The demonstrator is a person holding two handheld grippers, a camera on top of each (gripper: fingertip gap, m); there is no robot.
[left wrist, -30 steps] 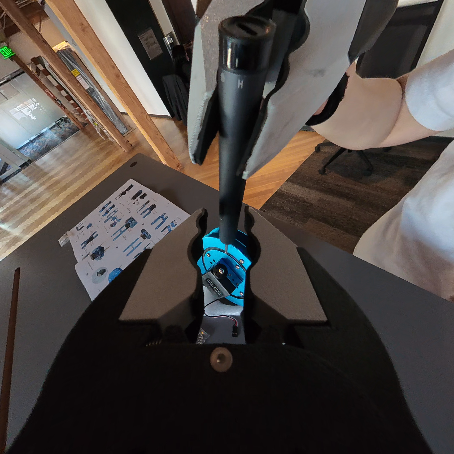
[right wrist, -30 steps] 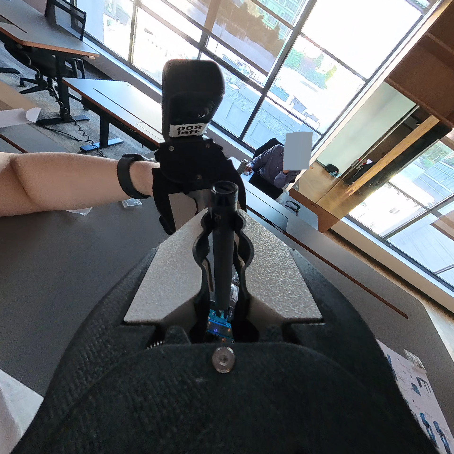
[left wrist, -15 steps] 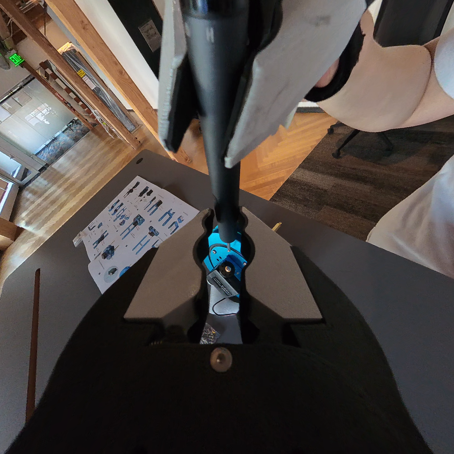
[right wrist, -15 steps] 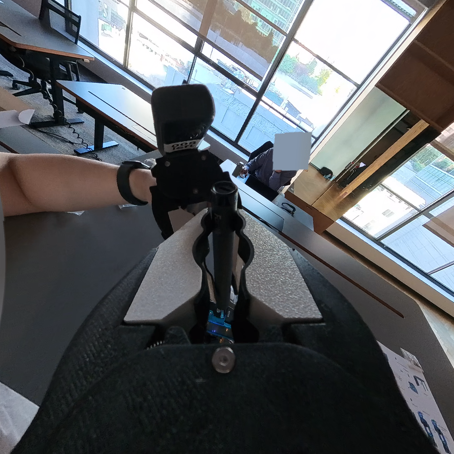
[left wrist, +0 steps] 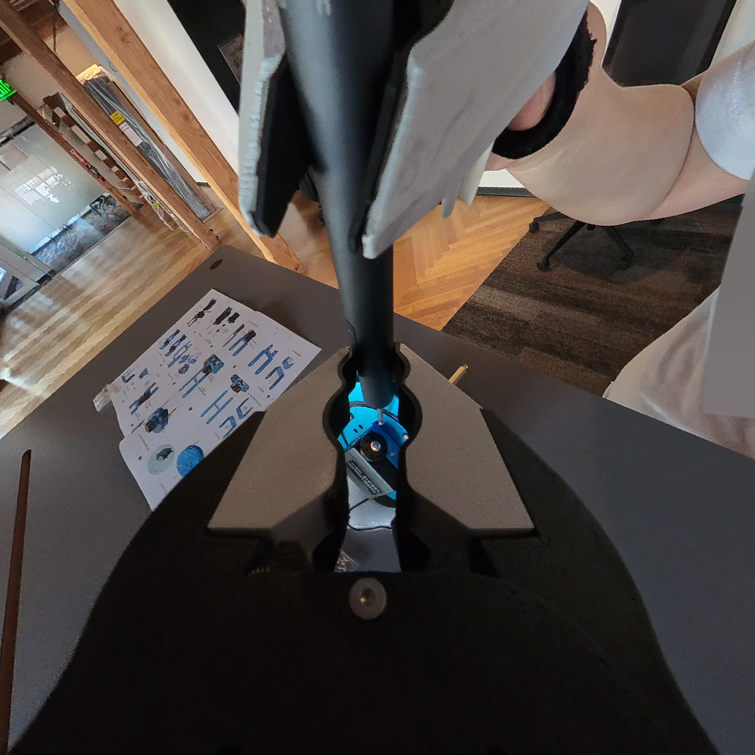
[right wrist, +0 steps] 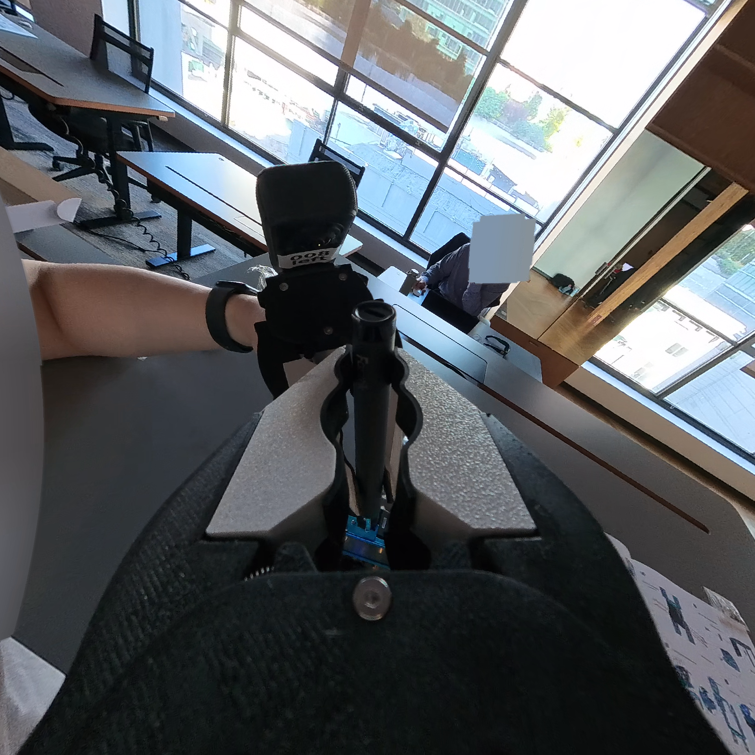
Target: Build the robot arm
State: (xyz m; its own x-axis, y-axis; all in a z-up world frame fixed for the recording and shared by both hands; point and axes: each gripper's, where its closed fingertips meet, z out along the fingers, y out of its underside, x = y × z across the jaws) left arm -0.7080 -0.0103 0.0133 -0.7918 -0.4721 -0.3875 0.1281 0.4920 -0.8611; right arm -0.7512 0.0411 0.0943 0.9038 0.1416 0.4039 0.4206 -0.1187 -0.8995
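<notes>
My left gripper (left wrist: 374, 352) is shut on a blue round metal part with a black servo (left wrist: 369, 433), held just above the dark table (left wrist: 613, 490). My right gripper (right wrist: 369, 355) is shut on a black screwdriver (right wrist: 369, 408) and comes down from above in the left wrist view (left wrist: 314, 233). The screwdriver (left wrist: 363, 306) stands almost upright, with its thin tip on the top face of the blue part. The blue part also shows between the right fingers (right wrist: 361, 531). The left gripper's black body (right wrist: 310, 302) sits just beyond the screwdriver.
A printed parts sheet (left wrist: 196, 388) lies on the table to the left, and shows at the right (right wrist: 702, 653) in the right wrist view. A small brass standoff (left wrist: 457, 374) lies by the far table edge. A person sits at a far desk (right wrist: 449, 278).
The right gripper and screwdriver have come closer to the left camera, so the handle top is now out of frame. The screwdriver tip has stayed on the blue part.
</notes>
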